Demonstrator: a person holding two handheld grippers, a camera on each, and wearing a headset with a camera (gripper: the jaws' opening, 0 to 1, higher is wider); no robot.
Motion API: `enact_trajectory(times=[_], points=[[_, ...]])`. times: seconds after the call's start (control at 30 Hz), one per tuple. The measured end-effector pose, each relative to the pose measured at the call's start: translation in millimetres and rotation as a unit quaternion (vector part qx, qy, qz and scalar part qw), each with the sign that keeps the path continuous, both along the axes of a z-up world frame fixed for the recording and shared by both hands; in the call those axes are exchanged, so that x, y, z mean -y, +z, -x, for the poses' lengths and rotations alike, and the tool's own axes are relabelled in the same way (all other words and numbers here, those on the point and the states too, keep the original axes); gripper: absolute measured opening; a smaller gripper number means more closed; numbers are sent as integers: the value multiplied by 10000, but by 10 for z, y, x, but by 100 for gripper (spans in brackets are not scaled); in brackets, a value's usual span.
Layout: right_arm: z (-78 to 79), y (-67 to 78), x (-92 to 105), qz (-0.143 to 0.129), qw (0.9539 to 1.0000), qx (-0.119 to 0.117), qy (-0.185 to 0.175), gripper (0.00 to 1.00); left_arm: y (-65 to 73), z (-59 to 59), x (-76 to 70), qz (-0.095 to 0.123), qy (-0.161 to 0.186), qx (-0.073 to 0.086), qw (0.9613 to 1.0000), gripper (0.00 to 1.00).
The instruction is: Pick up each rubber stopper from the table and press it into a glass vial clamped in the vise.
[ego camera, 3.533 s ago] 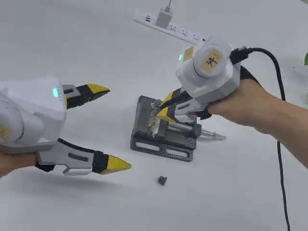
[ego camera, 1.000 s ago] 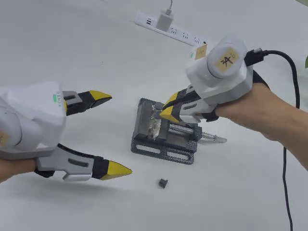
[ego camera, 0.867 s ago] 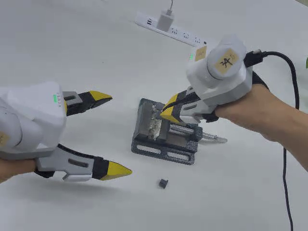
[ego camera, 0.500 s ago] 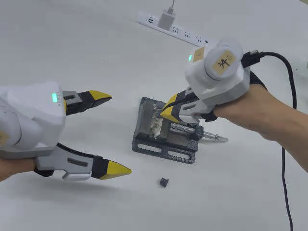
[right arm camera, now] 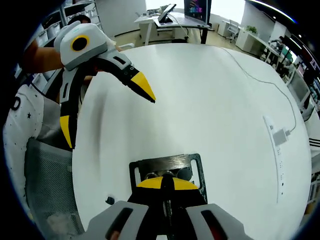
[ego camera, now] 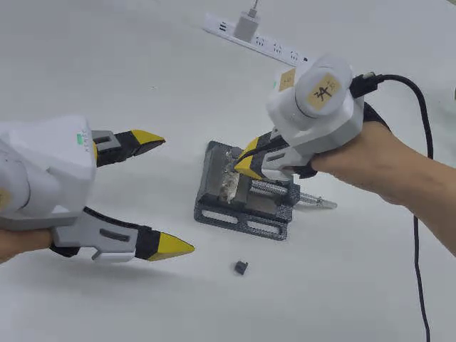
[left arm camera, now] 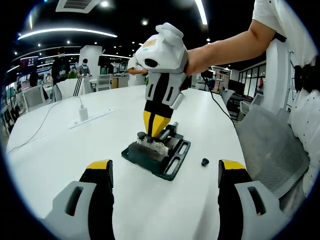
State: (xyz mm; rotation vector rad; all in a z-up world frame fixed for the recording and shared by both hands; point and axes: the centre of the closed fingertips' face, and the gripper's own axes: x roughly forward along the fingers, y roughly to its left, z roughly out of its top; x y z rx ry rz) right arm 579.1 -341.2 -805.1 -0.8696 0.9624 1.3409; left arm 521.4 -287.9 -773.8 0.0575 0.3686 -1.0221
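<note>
A dark metal vise (ego camera: 246, 217) stands mid-table with glass vials (ego camera: 229, 187) clamped in its jaws. In the left gripper view two vials (left arm camera: 145, 141) carry dark stoppers. My right gripper (ego camera: 245, 162) is shut, its yellow tips pointing down onto the far end of the vial row; whether anything sits between the tips is hidden. One loose black rubber stopper (ego camera: 241, 268) lies on the table in front of the vise. My left gripper (ego camera: 162, 191) hangs wide open to the left of the vise, holding nothing. The right gripper view looks down its shut tips (right arm camera: 162, 183) onto the vise (right arm camera: 150, 163).
A white power strip (ego camera: 256, 37) with a plugged charger lies at the far edge. A black cable (ego camera: 415, 235) trails from the right gripper along the right side. The vise's screw handle (ego camera: 313, 201) sticks out to the right.
The right gripper has stayed shut over the vise, shifting only slightly. The left gripper stays open in place. The loose stopper has not moved.
</note>
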Motion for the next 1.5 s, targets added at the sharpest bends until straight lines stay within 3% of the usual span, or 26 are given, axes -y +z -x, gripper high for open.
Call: enact_trajectory(times=[1.13, 1.5], points=[[-39, -19, -55, 383, 9984, -39, 407, 0, 31, -51, 4, 72, 56, 30, 10000, 85], [-74, -65, -35, 521, 9981, -175, 282, 0, 39, -47, 10, 89, 72, 50, 9999, 85]])
